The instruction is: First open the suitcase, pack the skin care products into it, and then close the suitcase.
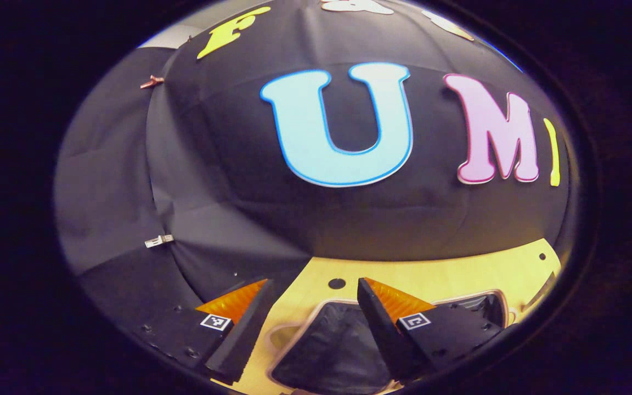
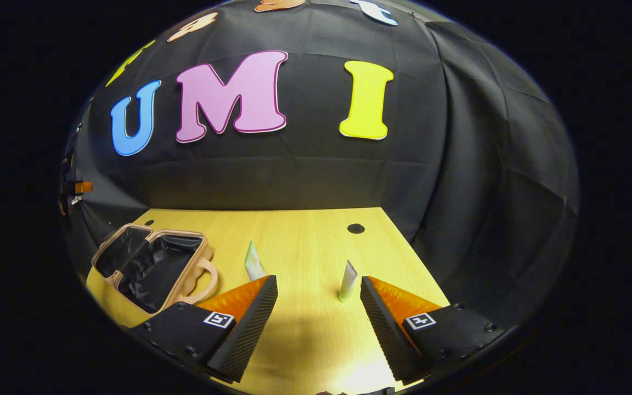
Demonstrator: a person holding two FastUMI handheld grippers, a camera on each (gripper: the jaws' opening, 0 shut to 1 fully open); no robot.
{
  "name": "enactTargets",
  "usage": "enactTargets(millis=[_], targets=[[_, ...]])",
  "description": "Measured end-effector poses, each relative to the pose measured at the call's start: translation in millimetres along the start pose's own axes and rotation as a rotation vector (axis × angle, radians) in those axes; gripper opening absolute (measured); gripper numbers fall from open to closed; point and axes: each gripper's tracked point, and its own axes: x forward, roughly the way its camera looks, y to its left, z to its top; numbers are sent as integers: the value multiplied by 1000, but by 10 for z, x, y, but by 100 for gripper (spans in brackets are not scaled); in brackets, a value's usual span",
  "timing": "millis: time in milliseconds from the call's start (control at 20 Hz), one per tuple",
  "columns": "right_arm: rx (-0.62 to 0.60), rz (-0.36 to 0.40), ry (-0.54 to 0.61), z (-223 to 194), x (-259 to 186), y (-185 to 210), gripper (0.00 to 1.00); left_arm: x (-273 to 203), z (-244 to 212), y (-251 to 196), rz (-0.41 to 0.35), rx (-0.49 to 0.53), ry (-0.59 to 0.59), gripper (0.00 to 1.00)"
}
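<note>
A small pink suitcase (image 2: 129, 262) lies open on the wooden table (image 2: 305, 236) at the left of the right gripper view, its dark-lined halves empty and its handle toward the table's middle. Two skin care tubes stand upright on the table: a pale green one (image 2: 253, 261) right of the suitcase and a yellowish one (image 2: 348, 282) farther right. My right gripper (image 2: 319, 299) is open above the table, in front of the tubes, the yellowish tube just beyond its right fingertip. My left gripper (image 1: 316, 299) is open above the open suitcase (image 1: 331, 351), whose dark lining shows between its fingers.
The black booth wall rises close behind the table's far edge. Round holes (image 2: 355, 228) mark the tabletop near the back. The table's right edge (image 2: 420, 263) runs close to the yellowish tube. Bare tabletop lies between the suitcase and the tubes.
</note>
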Motion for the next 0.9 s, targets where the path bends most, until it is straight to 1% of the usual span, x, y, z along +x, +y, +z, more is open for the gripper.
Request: enactTargets(millis=[100, 150, 400, 550, 650, 750, 800, 900], targets=[[8, 14, -3, 37, -4, -65, 97, -389, 159, -593, -78, -25, -40, 95], [11, 23, 0, 42, -8, -92, 97, -548, 173, -901, -114, -47, -37, 95], [17, 72, 0, 78, 21, -187, 96, -1052, -187, -2428, -288, -140, -22, 95], [38, 80, 2, 56, 78, -264, 96, -1317, -629, -3231, -380, -134, 19, 95], [65, 89, 14, 35, 156, -283, 96, -1456, -994, -3620, -432, -150, 80, 95], [69, 100, 22, 4, 202, -301, 98, -1562, -1254, -3924, -472, -168, 123, 95], [59, 105, 28, -27, 232, -318, 98, -1584, -1342, -4043, -487, -165, 144, 96], [47, 122, 34, -94, 273, -330, 98, -1584, -1548, -4283, -522, -128, 179, 96]])
